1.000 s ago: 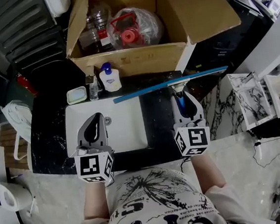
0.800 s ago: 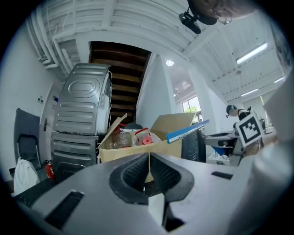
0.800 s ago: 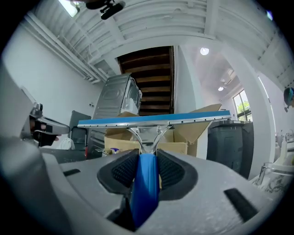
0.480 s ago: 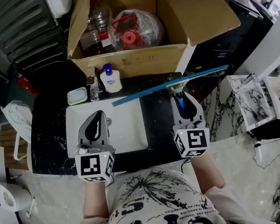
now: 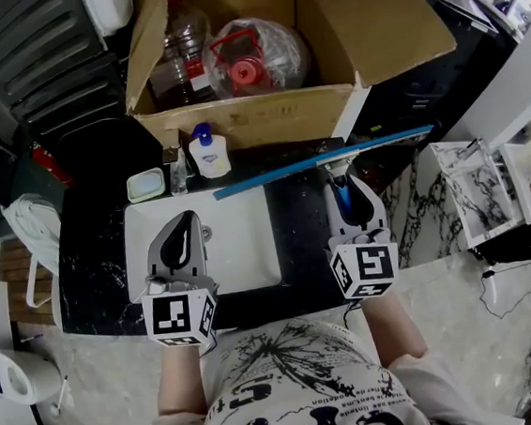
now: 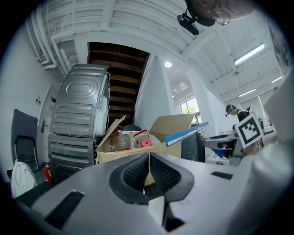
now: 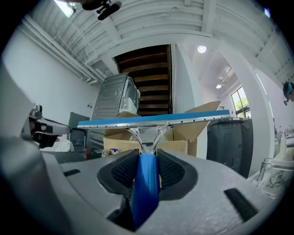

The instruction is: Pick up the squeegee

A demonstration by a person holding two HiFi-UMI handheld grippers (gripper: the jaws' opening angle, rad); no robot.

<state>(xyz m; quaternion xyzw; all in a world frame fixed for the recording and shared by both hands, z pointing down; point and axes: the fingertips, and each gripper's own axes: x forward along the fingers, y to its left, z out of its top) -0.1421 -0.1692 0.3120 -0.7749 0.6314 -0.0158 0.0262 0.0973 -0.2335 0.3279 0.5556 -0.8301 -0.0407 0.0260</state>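
Note:
The squeegee [image 5: 321, 160] has a long blue blade, a metal yoke and a blue handle [image 7: 146, 183]. My right gripper [image 5: 348, 191] is shut on that handle and holds the squeegee level above the black counter to the right of the sink; the blade [image 7: 154, 119] runs crosswise beyond the jaws. Over the white sink basin [image 5: 241, 247] hangs my left gripper [image 5: 182, 236], its pads pressed together with nothing between them. In the left gripper view the blade's end [image 6: 186, 133] shows at the right.
An open cardboard box [image 5: 246, 114] with plastic bottles stands behind the sink. A soap dispenser [image 5: 208, 151], a tap [image 5: 177, 169] and a small soap dish [image 5: 145, 183] line the counter's back edge. A grey machine [image 6: 80, 119] rises at the left.
The blade's left end swung slightly, then came back; both grippers stay where they were.

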